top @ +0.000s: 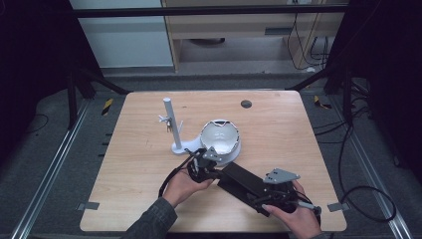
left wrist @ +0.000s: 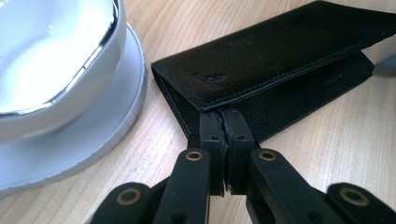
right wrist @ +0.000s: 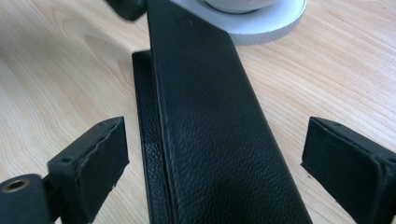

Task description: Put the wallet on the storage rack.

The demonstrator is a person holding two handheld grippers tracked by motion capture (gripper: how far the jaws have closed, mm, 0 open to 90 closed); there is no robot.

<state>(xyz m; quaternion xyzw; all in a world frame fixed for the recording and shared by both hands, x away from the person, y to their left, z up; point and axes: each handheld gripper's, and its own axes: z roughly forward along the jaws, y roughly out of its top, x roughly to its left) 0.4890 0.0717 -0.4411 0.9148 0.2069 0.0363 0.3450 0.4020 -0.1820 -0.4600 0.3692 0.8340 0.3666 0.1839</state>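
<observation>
Presently, at the left of centre in the high view, a white stand (top: 175,130) with an upright post is seen on the wooden worktop (top: 129,164), and just to its right a white bowl-shaped dish (top: 221,141) on a round base. Below the dish, in the lower middle of that frame, the left tool (top: 203,167) is held at the near end of a long black wallet (top: 245,182), which lies on the worktop slanting down towards the lower right. In the left gripper view the jaws are seen pressed together on the edge of the wallet's upper flap (left wrist: 280,56), near its corner at the centre of the frame; that flap is lifted a little off the lower half, so a narrow gap is visible along the fold. The dish (left wrist: 56,60) fills the upper left there, close to the wallet but apart from it.

Further right, at the lower right of the high view, the right tool (top: 276,197) is held over the wallet's other end. In the right gripper view its jaws stand wide apart, one at the lower left and one at the lower right, with the wallet (right wrist: 210,126) running between them and touched by neither pad.

The step in hand is judged to be the opening of the wallet: one flap is pinched, the other end not yet secured. For the next move, the lower half would need to be pinned or gripped by the right tool, so that the flap can be raised by the left without the whole wallet being dragged towards the dish.
</observation>
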